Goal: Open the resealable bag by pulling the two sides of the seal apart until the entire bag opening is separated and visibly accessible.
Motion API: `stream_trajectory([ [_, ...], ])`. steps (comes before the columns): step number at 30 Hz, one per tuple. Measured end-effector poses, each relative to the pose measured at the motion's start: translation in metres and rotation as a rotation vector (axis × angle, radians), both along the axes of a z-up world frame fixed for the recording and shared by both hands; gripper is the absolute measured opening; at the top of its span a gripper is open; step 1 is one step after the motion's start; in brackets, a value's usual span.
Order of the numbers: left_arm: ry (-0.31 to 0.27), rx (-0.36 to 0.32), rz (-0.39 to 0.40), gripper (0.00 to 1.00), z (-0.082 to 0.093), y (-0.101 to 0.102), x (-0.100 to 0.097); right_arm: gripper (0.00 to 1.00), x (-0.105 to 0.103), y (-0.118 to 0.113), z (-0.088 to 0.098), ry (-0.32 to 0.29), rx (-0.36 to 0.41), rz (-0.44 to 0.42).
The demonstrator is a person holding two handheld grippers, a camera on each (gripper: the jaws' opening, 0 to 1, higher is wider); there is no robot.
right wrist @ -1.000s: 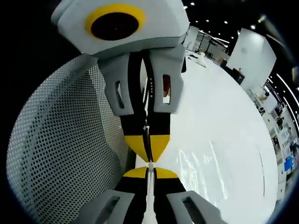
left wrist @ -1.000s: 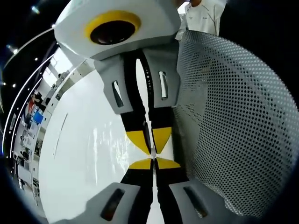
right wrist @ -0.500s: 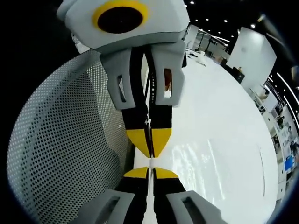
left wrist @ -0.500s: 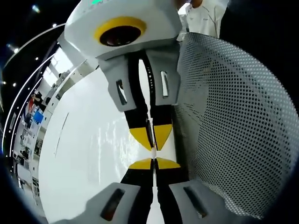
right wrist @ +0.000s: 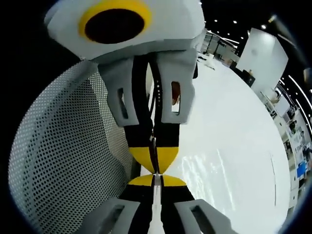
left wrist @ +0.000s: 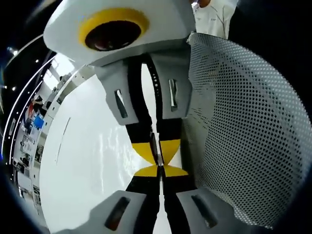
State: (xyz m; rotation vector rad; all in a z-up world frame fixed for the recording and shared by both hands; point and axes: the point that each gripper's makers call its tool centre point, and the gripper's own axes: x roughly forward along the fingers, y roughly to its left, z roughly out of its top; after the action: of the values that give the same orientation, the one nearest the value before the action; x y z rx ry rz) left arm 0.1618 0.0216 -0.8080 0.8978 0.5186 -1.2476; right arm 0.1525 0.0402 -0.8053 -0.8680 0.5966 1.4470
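In the left gripper view, the left gripper (left wrist: 158, 170) rises from the bottom centre with its yellow tips pressed together, clenched on a thin clear edge that seems to be the resealable bag (left wrist: 159, 187). The right gripper (left wrist: 157, 152) comes down from the top, tip to tip with it, also clenched on that edge. A perforated grey panel (left wrist: 243, 131) fills the right side. The white tabletop (left wrist: 83, 161) lies at the left.

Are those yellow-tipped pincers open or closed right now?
Closed. The left gripper and right gripper each have jaws pressed together on a thin pale strip.
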Motion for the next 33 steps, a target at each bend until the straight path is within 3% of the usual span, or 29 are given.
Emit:
stream_trajectory([
  [14, 0.003, -0.006, -0.006, 0.0, 0.004, -0.001, -0.007, 0.0, -0.003, -0.005, 0.003, -0.011, 0.014, -0.002],
  [33, 0.044, -0.037, 0.027, 0.0, 0.006, 0.001, -0.014, 0.0, -0.005, -0.017, -0.009, -0.006, -0.017, 0.014],
])
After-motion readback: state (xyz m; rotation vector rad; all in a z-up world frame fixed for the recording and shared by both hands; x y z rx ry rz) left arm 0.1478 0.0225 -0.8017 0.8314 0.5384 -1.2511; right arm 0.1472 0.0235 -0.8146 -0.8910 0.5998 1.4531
